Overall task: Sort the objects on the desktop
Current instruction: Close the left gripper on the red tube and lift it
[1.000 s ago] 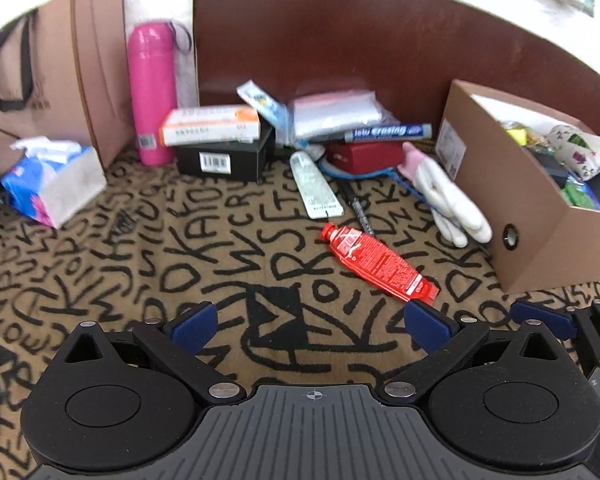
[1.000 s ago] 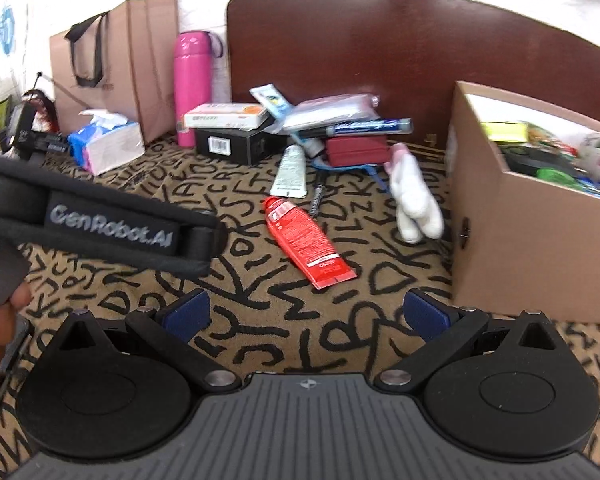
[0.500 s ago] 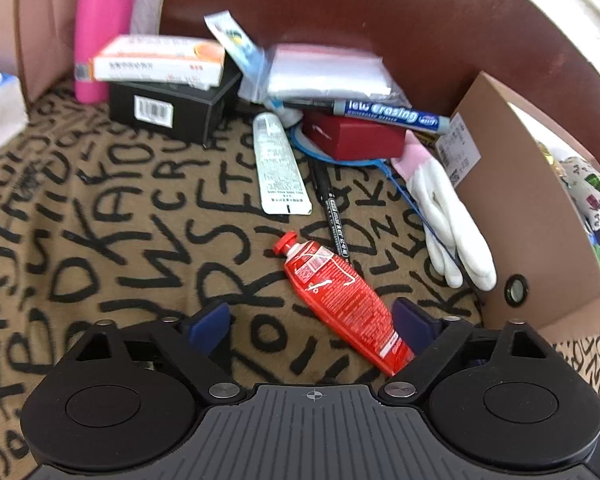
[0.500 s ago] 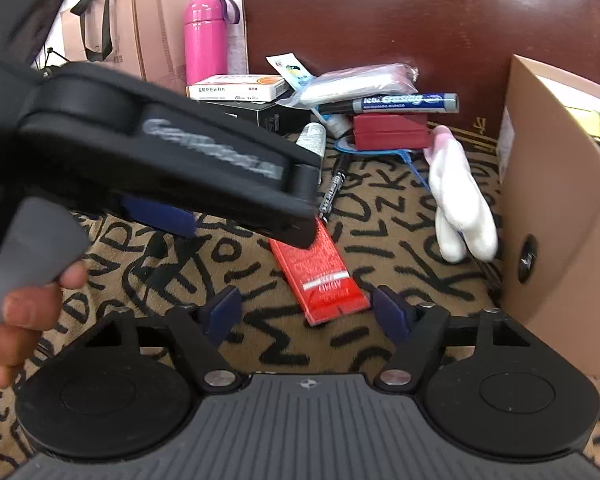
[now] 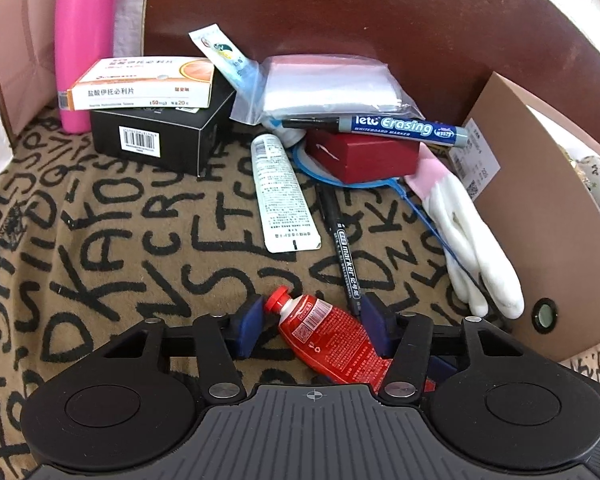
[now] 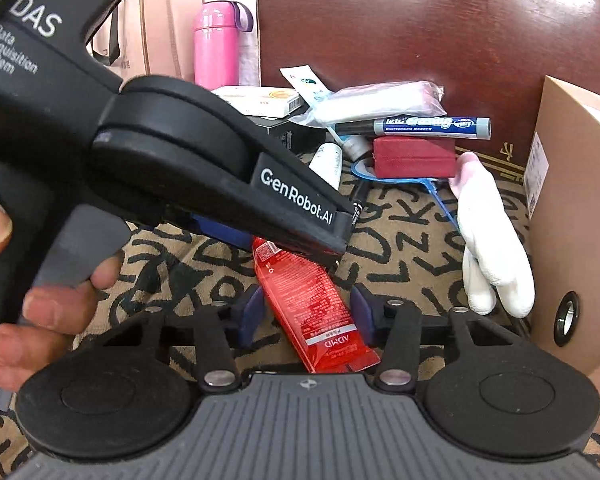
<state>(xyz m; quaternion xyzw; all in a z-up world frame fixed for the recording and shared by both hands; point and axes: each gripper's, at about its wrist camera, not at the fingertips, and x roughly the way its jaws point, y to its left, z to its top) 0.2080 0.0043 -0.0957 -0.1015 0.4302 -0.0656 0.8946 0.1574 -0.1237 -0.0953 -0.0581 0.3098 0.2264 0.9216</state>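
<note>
Tan desk (image 5: 112,232) cloth printed with black letters, backed by dark brown board (image 5: 380,20). Left wrist view: left gripper (image 5: 314,326) low over cloth, released, blue pads either side of red tube (image 5: 332,344), not yet pressing it. Black marker (image 5: 346,256) just beside tube's neck; white tube (image 5: 282,196) farther back. Beyond, red box (image 5: 364,156) under blue whiteboard marker (image 5: 392,128), black box (image 5: 156,132) topped by medicine box (image 5: 140,88), pink bottle (image 5: 82,40) at rear left. White glove (image 5: 472,240) against cardboard box (image 5: 540,240) at right.

Right wrist view: same lettered cloth, paper bag (image 6: 168,20) at rear. Right gripper (image 6: 306,316) likewise unclenched, straddling tube's flat end, with left gripper crossing above tube's upper part.
</note>
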